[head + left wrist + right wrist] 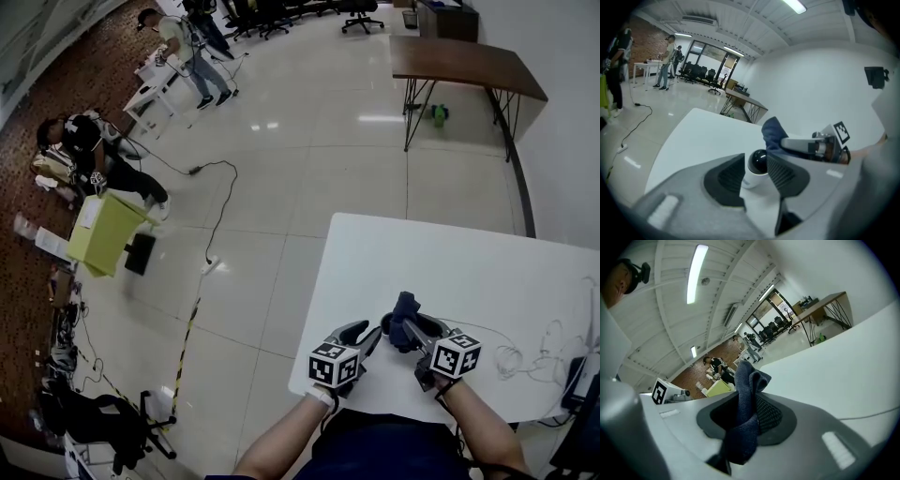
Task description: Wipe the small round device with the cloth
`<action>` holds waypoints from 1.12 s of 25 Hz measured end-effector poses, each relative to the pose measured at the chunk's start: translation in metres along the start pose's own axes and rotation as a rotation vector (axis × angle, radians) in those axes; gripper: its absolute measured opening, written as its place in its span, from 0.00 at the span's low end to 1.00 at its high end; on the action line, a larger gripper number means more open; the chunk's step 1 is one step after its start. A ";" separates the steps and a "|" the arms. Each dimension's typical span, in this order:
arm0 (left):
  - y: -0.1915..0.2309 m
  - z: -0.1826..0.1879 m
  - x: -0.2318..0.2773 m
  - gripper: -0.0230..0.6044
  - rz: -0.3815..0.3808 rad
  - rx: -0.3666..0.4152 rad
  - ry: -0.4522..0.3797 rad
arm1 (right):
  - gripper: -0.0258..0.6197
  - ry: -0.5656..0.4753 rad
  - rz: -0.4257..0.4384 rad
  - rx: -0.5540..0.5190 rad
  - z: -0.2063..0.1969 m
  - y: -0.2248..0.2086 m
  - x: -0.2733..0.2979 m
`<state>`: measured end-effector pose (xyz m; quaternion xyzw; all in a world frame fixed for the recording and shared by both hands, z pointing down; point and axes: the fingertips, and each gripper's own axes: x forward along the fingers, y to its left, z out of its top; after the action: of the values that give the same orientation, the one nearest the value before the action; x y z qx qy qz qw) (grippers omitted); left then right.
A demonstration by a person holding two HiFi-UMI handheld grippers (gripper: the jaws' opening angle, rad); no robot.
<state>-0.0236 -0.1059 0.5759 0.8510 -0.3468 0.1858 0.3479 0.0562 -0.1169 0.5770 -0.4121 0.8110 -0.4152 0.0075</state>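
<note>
blue cloth pinched tight in right gripper, just beside small round device clamped between left gripper's 2 jaws over white table. could knock device loose if rubbed too hard

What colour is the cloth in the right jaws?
Plain dark blue. The cloth shows best in the right gripper view.
</note>
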 end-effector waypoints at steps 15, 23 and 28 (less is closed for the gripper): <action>-0.011 -0.001 0.018 0.27 -0.027 -0.011 0.030 | 0.20 -0.103 0.030 0.288 -0.001 -0.033 -0.014; -0.003 0.000 0.013 0.27 -0.033 -0.008 0.013 | 0.20 0.005 -0.126 0.253 -0.041 -0.075 -0.004; -0.005 0.005 0.019 0.27 -0.024 -0.002 0.002 | 0.20 0.046 -0.174 0.235 -0.043 -0.080 -0.004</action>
<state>-0.0071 -0.1156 0.5809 0.8546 -0.3363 0.1821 0.3514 0.0965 -0.1114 0.6581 -0.4676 0.7179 -0.5157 0.0010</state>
